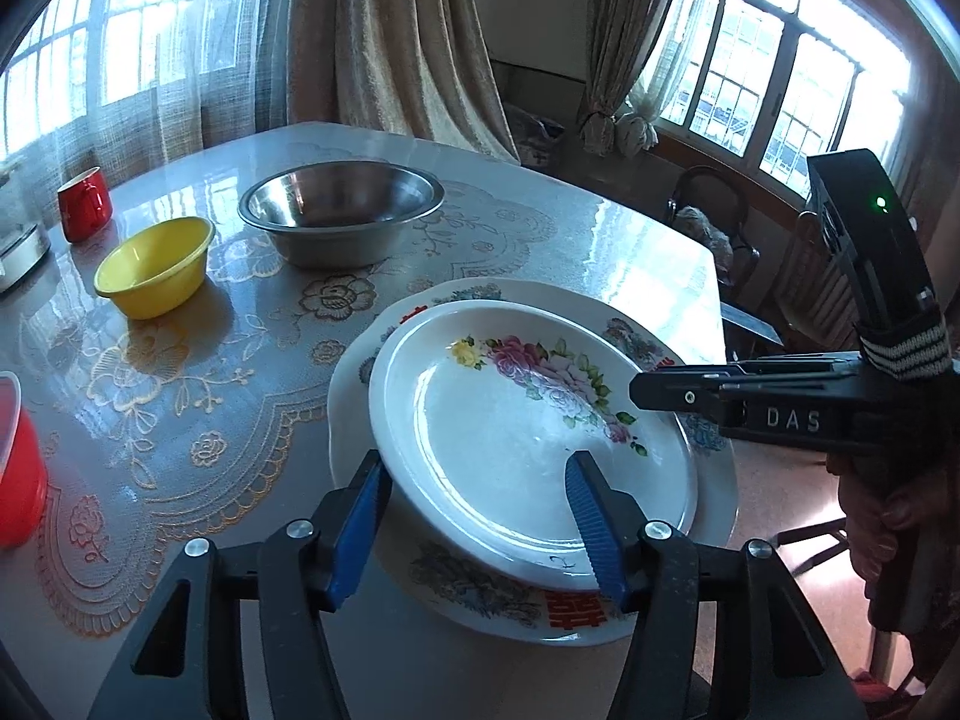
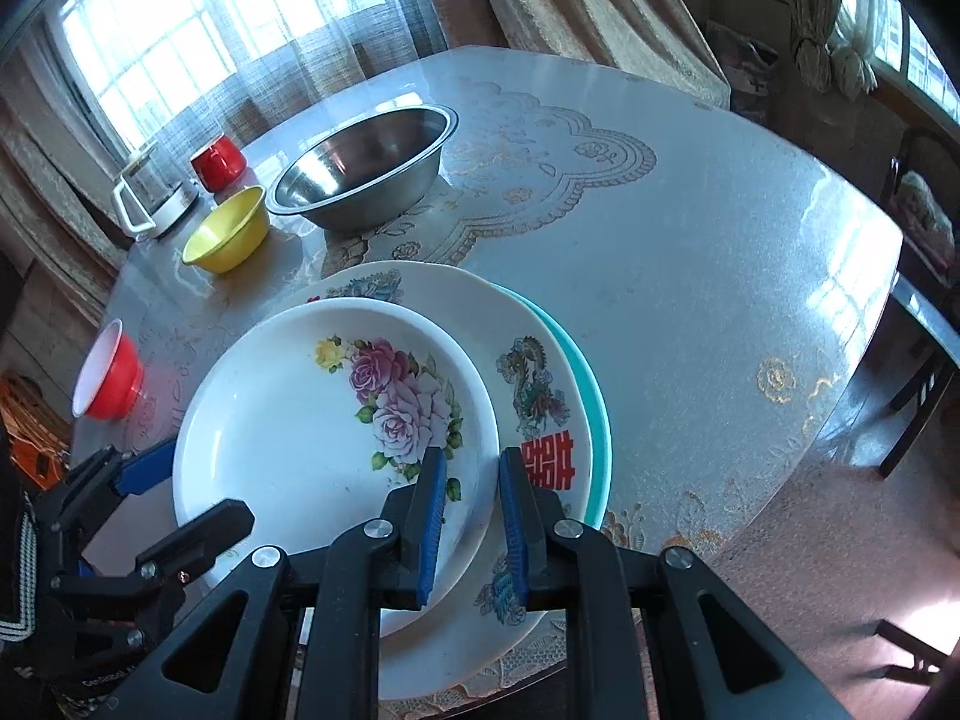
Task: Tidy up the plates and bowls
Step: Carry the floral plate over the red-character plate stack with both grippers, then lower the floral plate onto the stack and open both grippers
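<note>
Rose plate (image 2: 300, 420) sits atop the stack at lower center, right gripper (image 2: 471, 516) clenched on its rim, left gripper (image 1: 474, 516) loose around it; glazed, slippery, breakable, so grab rims.

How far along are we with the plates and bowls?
Done: three plates stacked, rose plate on dragon plate on teal plate. In hand: right gripper pinches the rose plate's rim; left gripper straddles its other edge. Left: steel bowl, yellow bowl, red bowl stand apart.
</note>
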